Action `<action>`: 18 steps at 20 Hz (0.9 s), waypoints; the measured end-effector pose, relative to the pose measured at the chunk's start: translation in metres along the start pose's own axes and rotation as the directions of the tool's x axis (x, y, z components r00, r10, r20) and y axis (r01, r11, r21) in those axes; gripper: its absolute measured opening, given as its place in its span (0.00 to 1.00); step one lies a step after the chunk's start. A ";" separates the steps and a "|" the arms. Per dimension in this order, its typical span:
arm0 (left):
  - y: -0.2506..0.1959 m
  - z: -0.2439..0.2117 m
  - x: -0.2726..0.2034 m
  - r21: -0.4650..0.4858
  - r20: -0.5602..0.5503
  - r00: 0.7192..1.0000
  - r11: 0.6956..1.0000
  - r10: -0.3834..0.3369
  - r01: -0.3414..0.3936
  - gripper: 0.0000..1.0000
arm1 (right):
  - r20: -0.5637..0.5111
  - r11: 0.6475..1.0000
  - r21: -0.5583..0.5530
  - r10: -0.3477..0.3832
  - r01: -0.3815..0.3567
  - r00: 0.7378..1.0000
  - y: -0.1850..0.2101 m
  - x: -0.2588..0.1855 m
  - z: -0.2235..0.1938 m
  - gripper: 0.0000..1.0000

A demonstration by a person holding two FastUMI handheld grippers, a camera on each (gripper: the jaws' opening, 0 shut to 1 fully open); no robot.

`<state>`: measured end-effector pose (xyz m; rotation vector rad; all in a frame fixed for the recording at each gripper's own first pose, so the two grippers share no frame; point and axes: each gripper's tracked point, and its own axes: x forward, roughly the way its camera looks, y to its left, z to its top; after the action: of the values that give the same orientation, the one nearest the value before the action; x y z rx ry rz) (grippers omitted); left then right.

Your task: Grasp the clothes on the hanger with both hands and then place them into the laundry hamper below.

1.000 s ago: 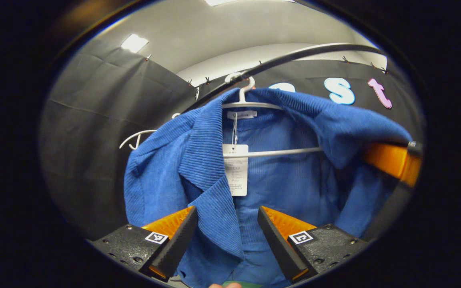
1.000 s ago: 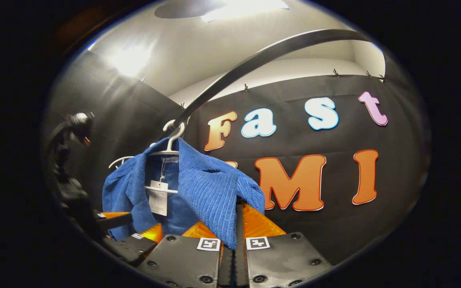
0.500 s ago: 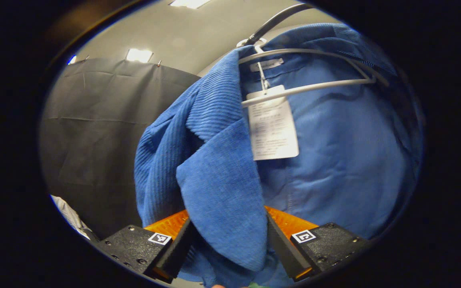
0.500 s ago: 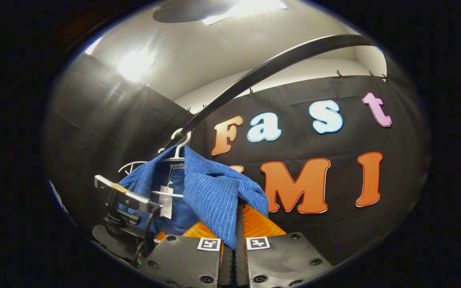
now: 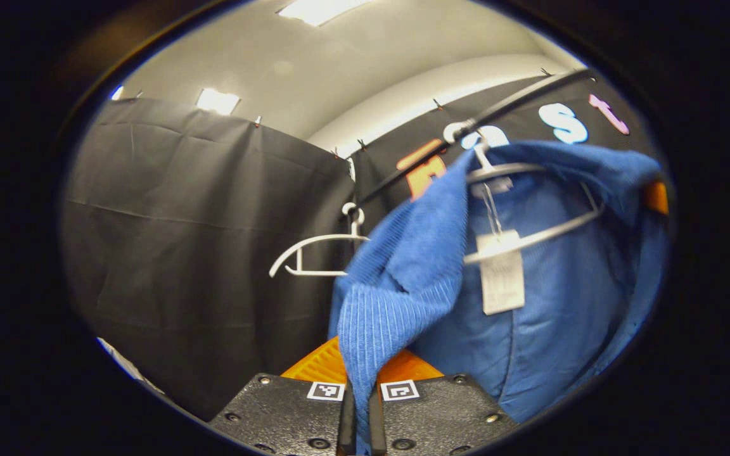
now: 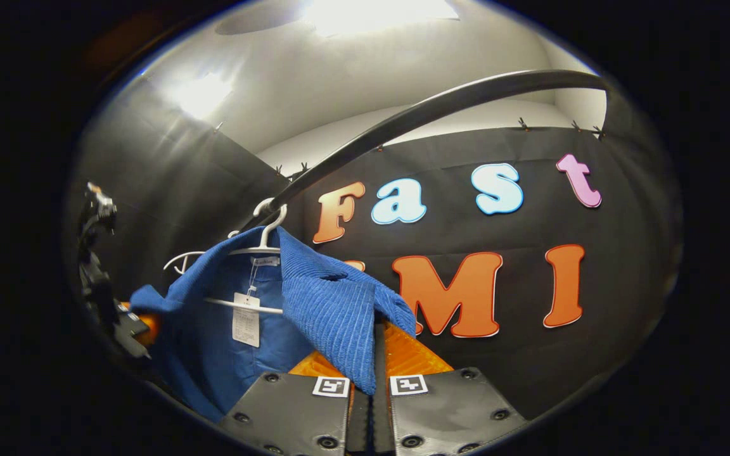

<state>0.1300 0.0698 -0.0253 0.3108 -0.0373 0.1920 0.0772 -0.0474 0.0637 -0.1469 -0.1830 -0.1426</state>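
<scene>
Nothing here can be read. A white paper tag (image 5: 501, 280) hangs on a string from the neck of the blue jacket (image 5: 549, 304); it carries rows of small print, too blurred to make out in the left gripper view and too small in the right gripper view, where the same tag (image 6: 246, 320) dangles below the hanger bar. A small sewn-in neck label (image 6: 267, 261) sits just under the hanger hook, its wording too tiny to tell. Each gripper body wears two little square black-and-white coded markers (image 5: 326, 391) near its fingers, also seen in the right gripper view (image 6: 331, 386); these are patterns, not letters.
</scene>
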 end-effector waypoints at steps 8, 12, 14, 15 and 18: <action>0.065 0.082 0.111 -0.036 0.084 0.996 0.999 -0.030 0.033 0.07 | 0.105 0.994 0.059 -0.100 0.094 0.989 -0.006 0.003 0.043 0.10; 0.066 0.107 0.155 -0.032 0.137 0.986 0.994 -0.096 0.101 0.07 | 0.132 0.996 0.024 -0.086 0.084 0.987 0.011 -0.002 0.056 0.10; 0.065 0.111 0.179 -0.020 0.152 0.981 0.992 -0.122 0.127 0.08 | 0.142 0.997 0.006 -0.082 0.082 0.986 0.018 -0.001 0.060 0.10; 0.064 0.111 0.188 -0.013 0.159 0.978 0.991 -0.132 0.135 0.06 | 0.144 0.997 0.002 -0.078 0.079 0.986 0.022 -0.001 0.063 0.10; 0.058 0.076 0.212 0.028 0.131 0.980 0.988 -0.153 0.150 0.08 | 0.147 0.997 0.016 -0.083 0.081 0.986 0.029 -0.002 0.064 0.10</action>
<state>0.3266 0.1396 0.0782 0.3425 -0.1436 0.0200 0.0687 -0.0085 0.1218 -0.1400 -0.3374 -0.2131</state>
